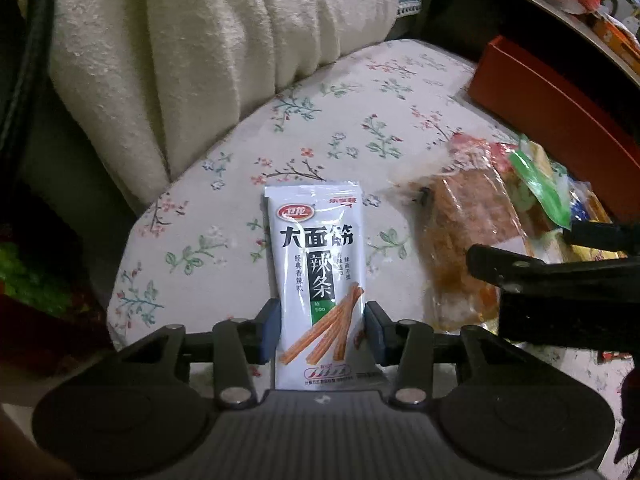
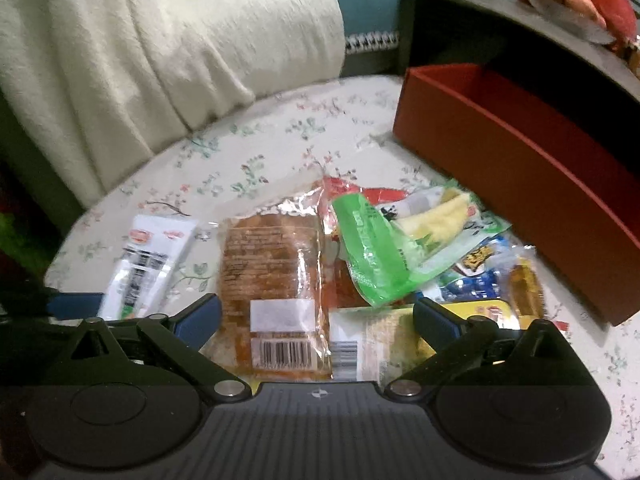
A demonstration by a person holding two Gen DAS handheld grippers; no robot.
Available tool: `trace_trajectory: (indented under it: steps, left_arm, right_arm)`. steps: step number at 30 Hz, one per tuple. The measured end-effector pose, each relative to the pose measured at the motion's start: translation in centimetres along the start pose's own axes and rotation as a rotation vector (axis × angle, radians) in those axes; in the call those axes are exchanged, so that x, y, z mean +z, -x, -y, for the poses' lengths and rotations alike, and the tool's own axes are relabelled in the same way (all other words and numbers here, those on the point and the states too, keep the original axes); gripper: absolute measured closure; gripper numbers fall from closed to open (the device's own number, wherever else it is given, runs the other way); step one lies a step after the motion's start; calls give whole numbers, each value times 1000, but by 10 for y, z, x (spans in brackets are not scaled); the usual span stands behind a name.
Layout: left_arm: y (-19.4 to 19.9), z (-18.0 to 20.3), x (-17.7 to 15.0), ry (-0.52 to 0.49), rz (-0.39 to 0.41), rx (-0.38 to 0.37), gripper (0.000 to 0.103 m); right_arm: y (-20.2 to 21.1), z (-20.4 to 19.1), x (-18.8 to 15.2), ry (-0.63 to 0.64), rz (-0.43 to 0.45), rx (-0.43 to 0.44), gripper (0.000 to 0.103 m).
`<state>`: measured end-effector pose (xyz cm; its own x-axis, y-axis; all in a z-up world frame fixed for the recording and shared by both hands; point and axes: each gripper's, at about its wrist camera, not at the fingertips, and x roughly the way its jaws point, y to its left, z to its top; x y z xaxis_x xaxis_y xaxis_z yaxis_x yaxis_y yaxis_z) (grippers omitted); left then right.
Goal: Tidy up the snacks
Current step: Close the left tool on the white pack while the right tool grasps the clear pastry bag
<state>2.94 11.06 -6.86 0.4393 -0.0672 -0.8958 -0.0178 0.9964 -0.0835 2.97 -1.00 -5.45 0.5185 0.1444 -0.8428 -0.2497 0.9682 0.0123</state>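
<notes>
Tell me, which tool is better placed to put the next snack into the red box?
Left. The left tool is already shut on the white snack packet, so it likely only needs carrying to the red box. The right tool is open over the snack pile, holding nothing.

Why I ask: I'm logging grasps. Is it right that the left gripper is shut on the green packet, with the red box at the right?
No. In the left wrist view the left gripper is shut on the white packet, not a green one. The red box is at the right.
</notes>
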Motion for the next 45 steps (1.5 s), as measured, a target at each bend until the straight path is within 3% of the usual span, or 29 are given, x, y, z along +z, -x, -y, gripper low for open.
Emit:
trace_trajectory:
  steps: [7,8,10,12,14,21,35,45]
  left_arm:
    - [-4,2,2,-22,-1,7,59]
    - [-5,4,1,-30,0,12,54]
    - [-6,8,1,-52,5,38,51]
    - [-6,11,2,-54,2,50,51]
    - [-8,13,4,-60,-1,59,50]
    - [-5,11,6,-50,0,43,64]
    - [19,12,14,-25,55,2,65]
    - [24,33,24,-61,75,-32,65]
  right_arm:
    - [-16,-9,2,21,-15,-3,2]
    - [-15,-7,1,20,-11,4,4]
    - [-13,-5,1,25,-8,19,11]
    - [-8,-1,2,4,-12,61,33]
    - [-6,3,5,-17,-25,98,36]
    - [5,17,-3,-66,-15,156,42]
    - [33,34,-7,-113,12,241,44]
    - [41,42,-9,-129,41,247,45]
